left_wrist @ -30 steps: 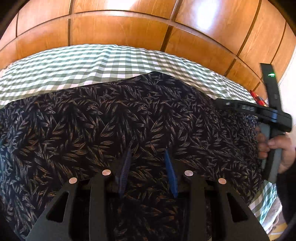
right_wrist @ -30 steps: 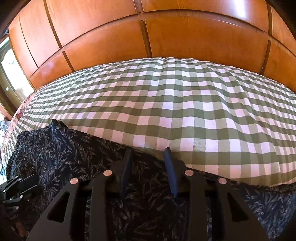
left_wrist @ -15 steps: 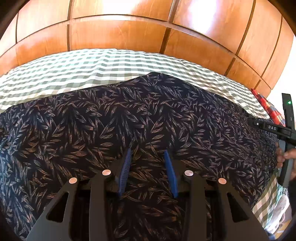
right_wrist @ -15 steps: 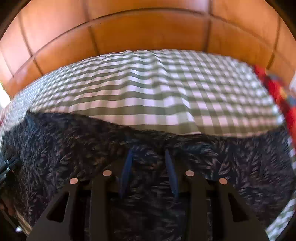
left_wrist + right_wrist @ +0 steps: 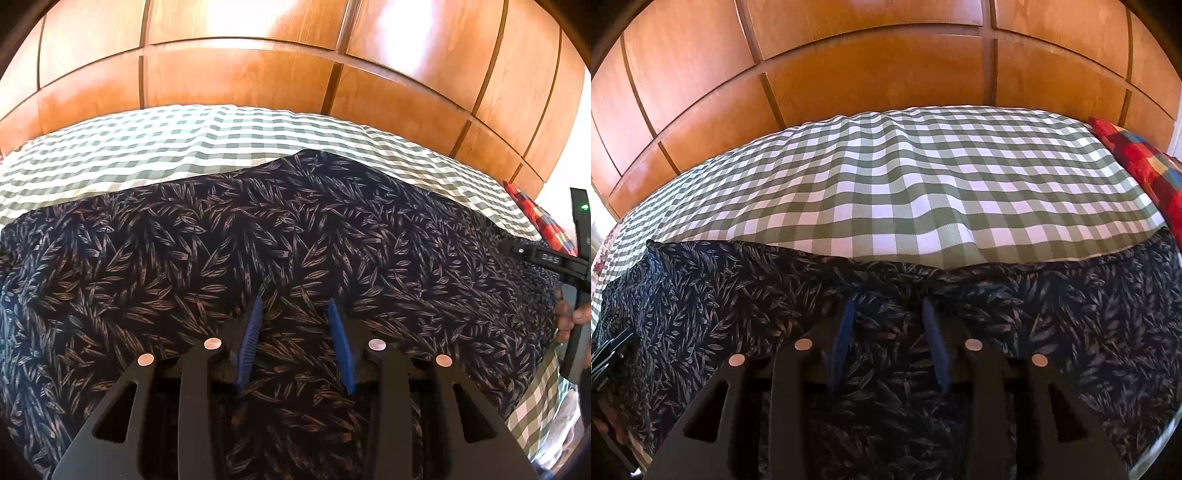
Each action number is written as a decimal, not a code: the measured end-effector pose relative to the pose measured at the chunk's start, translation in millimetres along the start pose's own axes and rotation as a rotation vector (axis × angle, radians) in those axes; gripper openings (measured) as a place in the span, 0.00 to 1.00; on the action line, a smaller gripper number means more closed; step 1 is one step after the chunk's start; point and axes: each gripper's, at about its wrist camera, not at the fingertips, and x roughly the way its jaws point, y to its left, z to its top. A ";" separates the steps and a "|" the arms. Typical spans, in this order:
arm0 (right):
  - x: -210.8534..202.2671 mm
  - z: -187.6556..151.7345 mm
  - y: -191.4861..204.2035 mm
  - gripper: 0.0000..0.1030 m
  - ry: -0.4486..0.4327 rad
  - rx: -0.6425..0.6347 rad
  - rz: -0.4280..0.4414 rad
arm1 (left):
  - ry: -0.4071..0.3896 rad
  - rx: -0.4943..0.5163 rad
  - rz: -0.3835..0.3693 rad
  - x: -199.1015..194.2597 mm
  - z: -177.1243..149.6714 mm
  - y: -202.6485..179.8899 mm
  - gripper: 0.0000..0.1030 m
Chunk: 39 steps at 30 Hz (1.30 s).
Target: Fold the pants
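Note:
Dark navy pants (image 5: pixel 184 258) with a tan leaf print lie spread wide across the checked bed cover (image 5: pixel 184 140). My left gripper (image 5: pixel 295 302) sits low on the middle of them. Its blue pads stand a little apart with a bunch of the cloth between them. My right gripper (image 5: pixel 888 301) is at the far edge of the pants (image 5: pixel 720 288). Its jaws are opening and wrinkled cloth still lies between them. In the left wrist view the right gripper's black body (image 5: pixel 543 258) shows at the pants' right end, with a person's hand (image 5: pixel 565 317) on its handle.
A green and white checked cover (image 5: pixel 905 184) stretches beyond the pants to a wall of wooden panels (image 5: pixel 240 81). A red checked pillow (image 5: pixel 1137 158) lies at the right end of the bed. The left gripper's body (image 5: pixel 609 350) shows at the left edge of the right wrist view.
My right gripper has moved to the right along the pants' edge, and the cloth is drawn out wider to the right. The red pillow has come into view. My left gripper has kept its place.

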 end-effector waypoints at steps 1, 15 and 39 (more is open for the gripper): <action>-2.7 -0.2 1.1 0.52 0.003 0.001 -0.006 | -0.001 0.001 0.002 0.0 0.2 -0.2 0.35; -100.1 -45.6 -77.4 0.75 -0.072 0.234 -0.013 | -0.002 0.014 0.003 -0.2 0.3 -0.6 0.35; -120.1 -119.4 -245.4 0.54 -0.173 0.872 0.227 | 0.049 -0.015 0.010 -0.1 13.3 -1.8 0.35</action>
